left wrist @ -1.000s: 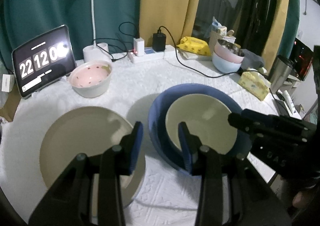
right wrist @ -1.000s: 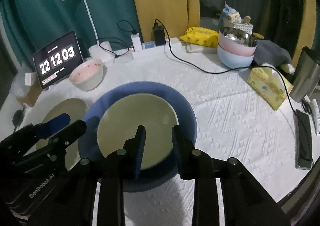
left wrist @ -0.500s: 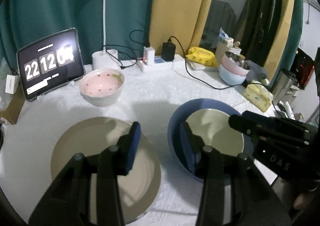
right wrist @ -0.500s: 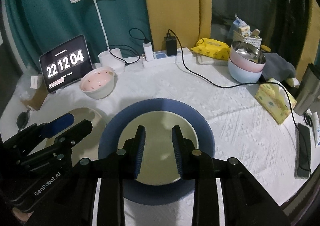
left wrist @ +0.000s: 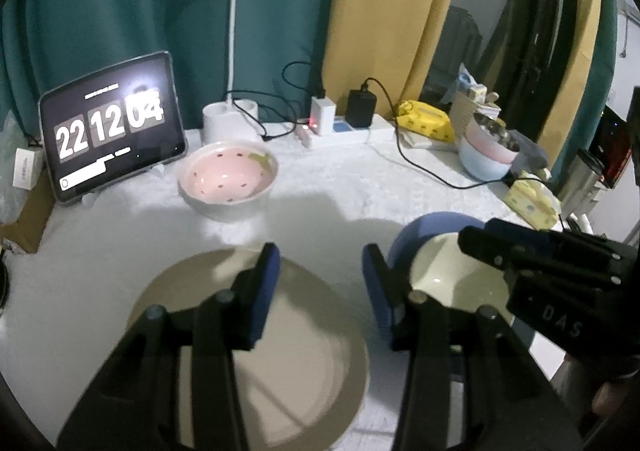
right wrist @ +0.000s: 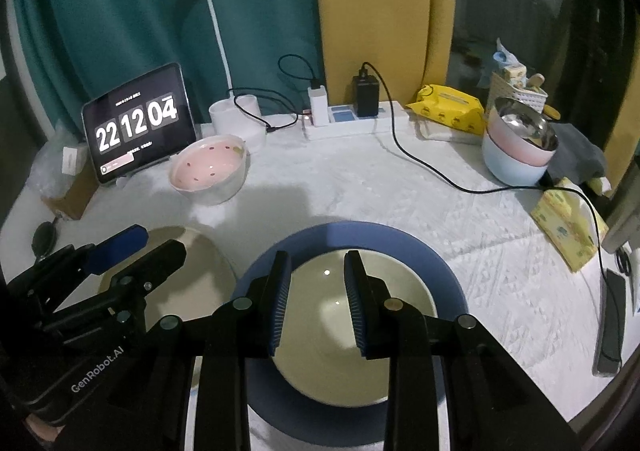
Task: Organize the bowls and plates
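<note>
Looking along the left gripper (left wrist: 318, 271), its blue-padded jaws have just been opening and stand apart with nothing between them, hovering above a wide, flat beige plate (left wrist: 304, 355) that lies on the white textured cloth (left wrist: 328, 187). Beyond it sits a pink bowl (left wrist: 228, 179) with dark specks inside and a pale outer wall, and to the right a cream plate (left wrist: 444, 283) rests inside a larger blue plate (left wrist: 416, 229), partly hidden by the right gripper (left wrist: 476, 239). From the right wrist view, the right gripper (right wrist: 316, 263) hangs over the glossy cream plate (right wrist: 332, 367), centred on the blue plate (right wrist: 444, 271); its jaws are narrowly parted and grasp nothing. The beige plate (right wrist: 200, 267) lies just left, the pink bowl (right wrist: 208, 171) farther back near a clock tablet (right wrist: 138, 123).
</note>
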A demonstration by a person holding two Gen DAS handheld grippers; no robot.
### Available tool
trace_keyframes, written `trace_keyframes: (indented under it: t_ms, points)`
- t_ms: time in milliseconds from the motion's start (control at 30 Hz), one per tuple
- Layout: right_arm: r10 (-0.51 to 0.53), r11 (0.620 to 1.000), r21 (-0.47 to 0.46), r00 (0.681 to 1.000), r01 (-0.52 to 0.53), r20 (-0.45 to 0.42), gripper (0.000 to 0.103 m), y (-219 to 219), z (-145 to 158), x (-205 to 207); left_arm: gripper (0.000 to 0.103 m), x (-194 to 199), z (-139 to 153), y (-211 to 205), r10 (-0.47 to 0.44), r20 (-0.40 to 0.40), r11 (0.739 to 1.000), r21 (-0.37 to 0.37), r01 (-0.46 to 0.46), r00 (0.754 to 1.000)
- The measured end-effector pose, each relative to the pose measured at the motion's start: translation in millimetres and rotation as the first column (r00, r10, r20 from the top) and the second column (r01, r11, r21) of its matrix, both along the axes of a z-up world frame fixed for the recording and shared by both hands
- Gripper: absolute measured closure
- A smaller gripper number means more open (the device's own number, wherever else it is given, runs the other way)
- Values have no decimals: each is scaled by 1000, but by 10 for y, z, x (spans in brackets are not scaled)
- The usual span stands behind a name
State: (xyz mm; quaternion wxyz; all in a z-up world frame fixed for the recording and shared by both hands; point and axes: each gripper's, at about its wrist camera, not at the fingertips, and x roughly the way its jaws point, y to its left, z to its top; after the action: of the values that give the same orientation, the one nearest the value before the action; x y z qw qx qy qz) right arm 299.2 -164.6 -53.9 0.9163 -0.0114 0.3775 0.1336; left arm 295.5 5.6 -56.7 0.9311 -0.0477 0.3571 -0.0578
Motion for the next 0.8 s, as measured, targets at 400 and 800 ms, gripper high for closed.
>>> trace_keyframes:
  t_ms: [400,800]
  points:
    - [30,999,-18,999,-30,-23,74,307,-38,284,57,221,-33,272,15,-5,1000,1,-15,1000]
    - [60,998,-34,998,-61,-38,74,677,-60,614,57,466,-36,553,28,2,999,43,-28,1000]
